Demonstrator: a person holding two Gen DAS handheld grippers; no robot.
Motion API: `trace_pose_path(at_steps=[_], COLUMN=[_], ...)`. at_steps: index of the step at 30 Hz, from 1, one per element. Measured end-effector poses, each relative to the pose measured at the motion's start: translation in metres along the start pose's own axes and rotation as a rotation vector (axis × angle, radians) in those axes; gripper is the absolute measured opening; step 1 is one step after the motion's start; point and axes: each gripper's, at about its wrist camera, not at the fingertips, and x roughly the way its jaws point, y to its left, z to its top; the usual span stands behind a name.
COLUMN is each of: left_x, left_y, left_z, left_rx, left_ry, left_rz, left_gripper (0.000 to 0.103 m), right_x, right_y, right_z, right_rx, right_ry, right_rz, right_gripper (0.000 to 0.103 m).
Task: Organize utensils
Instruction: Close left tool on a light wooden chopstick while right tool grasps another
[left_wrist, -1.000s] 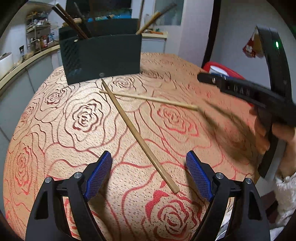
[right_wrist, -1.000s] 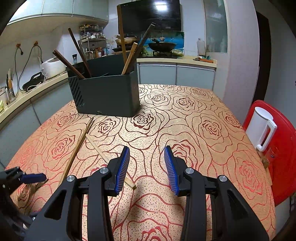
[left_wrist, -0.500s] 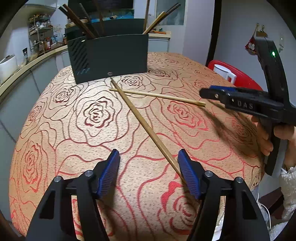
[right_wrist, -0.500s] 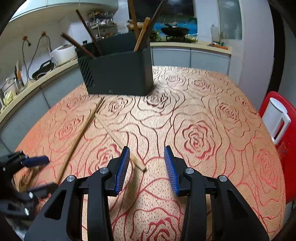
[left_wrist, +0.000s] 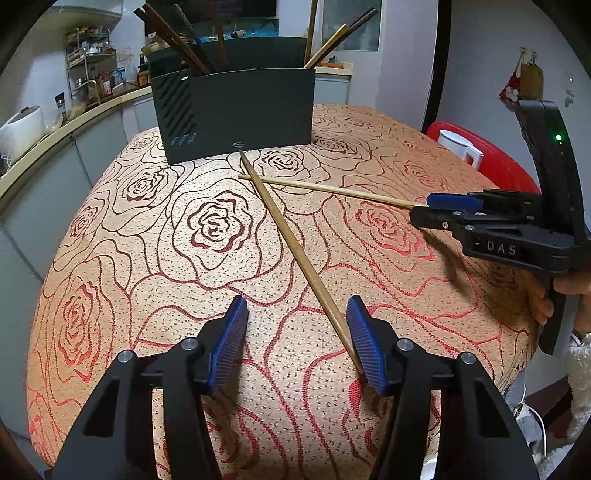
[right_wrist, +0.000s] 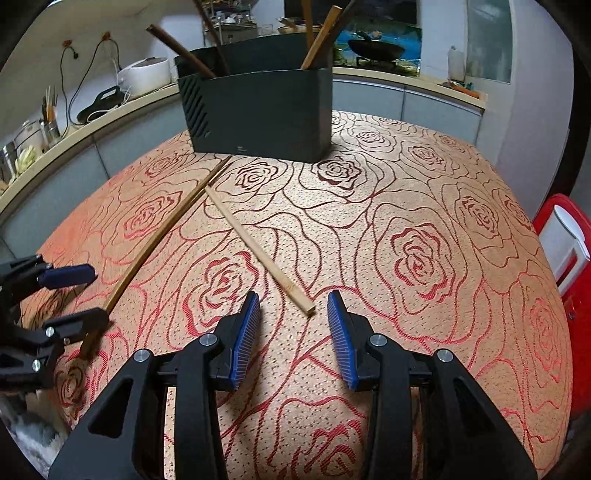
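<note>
Two loose wooden chopsticks lie crossed on the rose-patterned orange cloth covering the counter (left_wrist: 221, 229). The darker, longer brown chopstick (left_wrist: 295, 254) runs from the base of the dark rectangular plastic utensil holder (left_wrist: 236, 110) down toward the left tool (left_wrist: 295, 339). The left tool's jaws have just been closing; the chopstick's near end sits between them, touching or just beside the right-hand blue pad (left_wrist: 364, 343), with the other pad well clear, so nothing is gripped yet. The paler, thinner bamboo chopstick (right_wrist: 258, 251) lies under or over the brown one near the holder; which, cannot tell. Its thick end lies just ahead of the right tool (right_wrist: 293, 328), whose jaws stand parted, released, holding nothing. In the left wrist view that stick's end meets the right tool's blue tips; contact unclear. The holder stands upright at the counter's far side with several dark and wooden sticks (right_wrist: 317, 37) leaning in it. A red stool with a white kettle (left_wrist: 458, 147) is beside the counter.
</note>
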Motion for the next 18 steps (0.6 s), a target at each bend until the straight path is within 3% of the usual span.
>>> trace_pose_path(at_steps=[15,18], left_x=[0.0,0.0], left_y=[0.014,0.014], left_z=[0.001,0.001], left_rx=[-0.023,-0.022], left_ry=[-0.003,-0.009], left_rz=[0.04,0.053], left_gripper=[0.041,0.032], right_x=[0.008,0.009], right_y=[0.009,0.014], right_z=[0.008,0.01], right_rx=[-0.042,-0.067], right_ry=[0.021,0.025], right_rz=[0.006,0.021], right_gripper=[0.036,0.024])
